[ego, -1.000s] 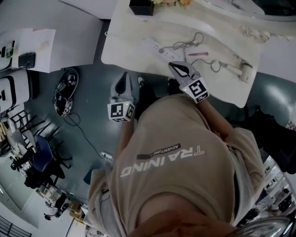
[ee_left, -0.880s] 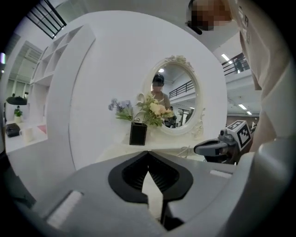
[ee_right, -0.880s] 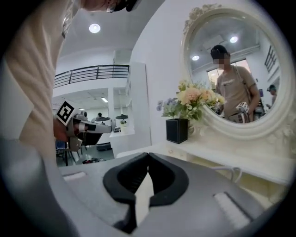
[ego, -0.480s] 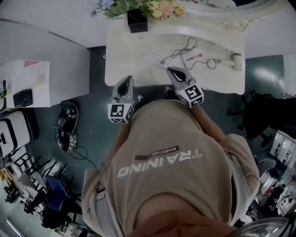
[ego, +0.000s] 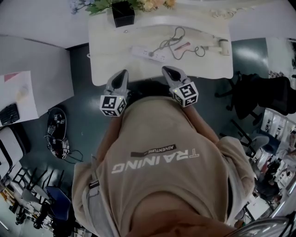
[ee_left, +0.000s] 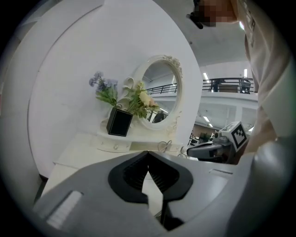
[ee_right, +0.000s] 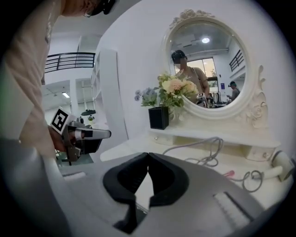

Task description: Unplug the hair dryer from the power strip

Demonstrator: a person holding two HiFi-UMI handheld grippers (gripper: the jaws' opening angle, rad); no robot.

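Front strip of counter (ego: 203, 69) bare along its near edge, open approach. Top centre of head view: power strip (ego: 149, 53) w/ tangled cord (ego: 172, 40) clutter the middle. Hair dryer (ego: 221, 46) at right end. Black flower pot (ego: 122, 13) upper left, mirror (ee_right: 208, 65) along the back.

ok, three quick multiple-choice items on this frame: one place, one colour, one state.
1. Where does the power strip lie?
A) on the floor
B) on the white table, left of the hair dryer in the head view
C) on the grey desk

2. The vase holding the flowers is:
A) white
B) black
C) pink

3. The right gripper is:
A) wide open
B) shut on the plug
C) shut, nothing between its jaws

Answers: B, the strip sits on the tabletop with the dryer off to its right. B, the vase is plainly black. C, the right gripper view shows the tips meeting on nothing.
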